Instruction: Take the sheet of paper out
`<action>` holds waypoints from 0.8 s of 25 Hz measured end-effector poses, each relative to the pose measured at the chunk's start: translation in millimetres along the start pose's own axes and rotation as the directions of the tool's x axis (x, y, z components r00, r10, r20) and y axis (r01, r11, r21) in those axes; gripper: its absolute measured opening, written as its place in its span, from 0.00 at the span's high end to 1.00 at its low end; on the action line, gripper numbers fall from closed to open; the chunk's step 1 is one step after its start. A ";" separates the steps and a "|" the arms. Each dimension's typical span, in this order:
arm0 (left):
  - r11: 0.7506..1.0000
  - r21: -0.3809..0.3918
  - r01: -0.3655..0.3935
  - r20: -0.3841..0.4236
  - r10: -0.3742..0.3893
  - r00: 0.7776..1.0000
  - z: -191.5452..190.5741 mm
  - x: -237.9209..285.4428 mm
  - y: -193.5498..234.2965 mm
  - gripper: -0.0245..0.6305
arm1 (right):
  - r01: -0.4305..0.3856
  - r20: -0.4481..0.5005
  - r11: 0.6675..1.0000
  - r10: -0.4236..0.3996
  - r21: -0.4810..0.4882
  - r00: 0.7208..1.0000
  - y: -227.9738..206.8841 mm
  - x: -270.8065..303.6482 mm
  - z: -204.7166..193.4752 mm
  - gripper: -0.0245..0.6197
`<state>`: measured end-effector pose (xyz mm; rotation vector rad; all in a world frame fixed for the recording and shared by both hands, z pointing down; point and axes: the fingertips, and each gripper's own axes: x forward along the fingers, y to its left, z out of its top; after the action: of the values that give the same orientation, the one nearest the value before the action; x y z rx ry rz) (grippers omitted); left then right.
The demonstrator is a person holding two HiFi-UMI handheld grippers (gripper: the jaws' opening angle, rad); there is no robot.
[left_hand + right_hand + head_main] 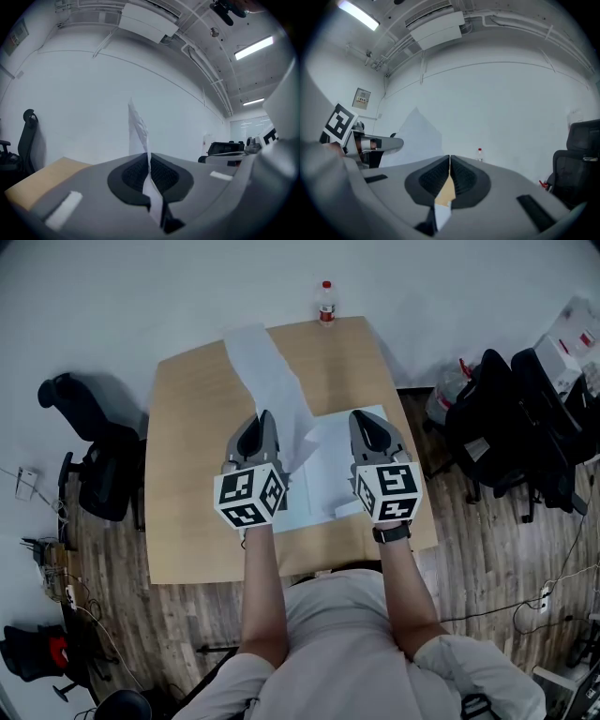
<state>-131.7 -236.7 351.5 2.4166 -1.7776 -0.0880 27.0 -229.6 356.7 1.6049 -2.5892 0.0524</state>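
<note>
Wooden table (187,437) below; left gripper (263,420) clamps the sheet of paper (267,371), whose long axis runs up and ahead of its tips; right gripper (365,420), jaws together, hangs to its right above the white folder (328,463)

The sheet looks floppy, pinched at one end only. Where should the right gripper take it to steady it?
Probably the free right-hand edge of the sheet of paper, a little beyond the left gripper, approached level from the right. The sheet rises from that pinch toward the bottle, so this edge is open. The right gripper is shut and must open first.
</note>
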 end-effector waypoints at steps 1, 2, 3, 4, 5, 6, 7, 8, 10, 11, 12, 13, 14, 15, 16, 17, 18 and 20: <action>1.000 0.008 -0.003 0.010 0.003 1.000 3.9 -0.1 -1.2 0.95 | 0.005 0.006 1.000 -0.005 -0.001 1.000 -1.3 -1.0 2.5 0.94; 1.000 0.021 -0.008 0.020 0.008 1.000 7.6 -0.5 -2.1 0.95 | 0.011 0.011 1.000 -0.011 -0.003 1.000 -2.4 -2.1 5.0 0.94; 0.999 0.037 -0.015 0.032 0.014 0.999 10.9 -1.3 -2.9 0.95 | 0.016 0.017 1.000 -0.016 -0.005 1.000 -3.5 -3.4 7.4 0.94; 0.998 0.056 -0.024 0.046 0.022 0.999 14.1 -2.8 -3.7 0.95 | 0.023 0.025 1.000 -0.022 -0.008 0.999 -4.6 -5.2 10.0 0.94; 0.996 0.078 -0.035 0.063 0.030 0.998 17.5 -4.7 -4.5 0.95 | 0.029 0.032 1.000 -0.029 -0.012 0.999 -5.6 -7.0 12.7 0.94; 0.994 0.100 -0.046 0.080 0.038 0.996 21.0 -6.7 -5.3 0.95 | 0.035 0.039 0.999 -0.034 -0.017 0.999 -6.4 -8.7 15.4 0.94; 0.991 0.120 -0.055 0.098 0.044 0.994 24.4 -8.4 -6.3 0.95 | 0.039 0.043 0.999 -0.038 -0.023 0.998 -7.0 -10.0 17.7 0.94; 0.989 0.136 -0.063 0.114 0.047 0.992 27.7 -9.9 -7.3 0.95 | 0.043 0.046 0.999 -0.042 -0.030 0.998 -7.5 -11.0 19.5 0.94; 0.986 0.154 -0.071 0.136 0.050 0.989 32.5 -11.7 -9.0 0.95 | 0.049 0.050 0.998 -0.047 -0.040 0.998 -8.3 -12.6 21.6 0.94; 0.985 0.156 -0.073 0.142 0.050 0.989 33.7 -12.3 -9.7 0.95 | 0.052 0.051 0.998 -0.050 -0.043 0.997 -8.4 -13.3 22.1 0.94; 0.985 0.155 -0.071 0.144 0.049 0.988 34.2 -12.8 -10.4 0.95 | 0.053 0.052 0.998 -0.051 -0.044 0.997 -8.4 -14.0 22.5 0.94; 0.986 0.151 -0.068 0.144 0.046 0.989 34.1 -13.1 -11.1 0.95 | 0.052 0.052 0.998 -0.050 -0.044 0.997 -8.0 -14.6 22.9 0.94; 0.987 0.145 -0.063 0.142 0.042 0.989 33.6 -13.4 -11.6 0.95 | 0.050 0.052 0.998 -0.048 -0.044 0.997 -7.4 -14.9 23.3 0.94; 0.989 0.137 -0.058 0.140 0.038 0.989 33.1 -13.5 -11.7 0.95 | 0.047 0.052 0.998 -0.045 -0.044 0.998 -6.7 -14.9 23.8 0.94; 0.990 0.128 -0.054 0.139 0.036 0.990 32.7 -13.4 -11.2 0.95 | 0.044 0.052 0.998 -0.041 -0.045 0.998 -5.7 -14.4 24.3 0.94; 0.991 0.121 -0.053 0.138 0.036 0.990 32.6 -13.3 -10.2 0.95 | 0.040 0.052 0.998 -0.037 -0.047 0.998 -4.7 -13.7 24.5 0.94; 0.992 0.116 -0.054 0.139 0.037 0.990 32.8 -13.4 -9.1 0.95 | 0.037 0.051 0.998 -0.034 -0.050 0.998 -3.6 -13.0 24.5 0.94; 0.993 0.106 -0.054 0.141 0.039 0.989 33.2 -14.3 -6.9 0.95 | 0.030 0.048 0.998 -0.028 -0.055 0.998 -1.3 -12.2 23.6 0.94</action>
<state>-133.8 -223.7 317.2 2.4983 -1.9452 -0.1613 32.1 -221.2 331.9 1.6439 -2.5769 -0.0599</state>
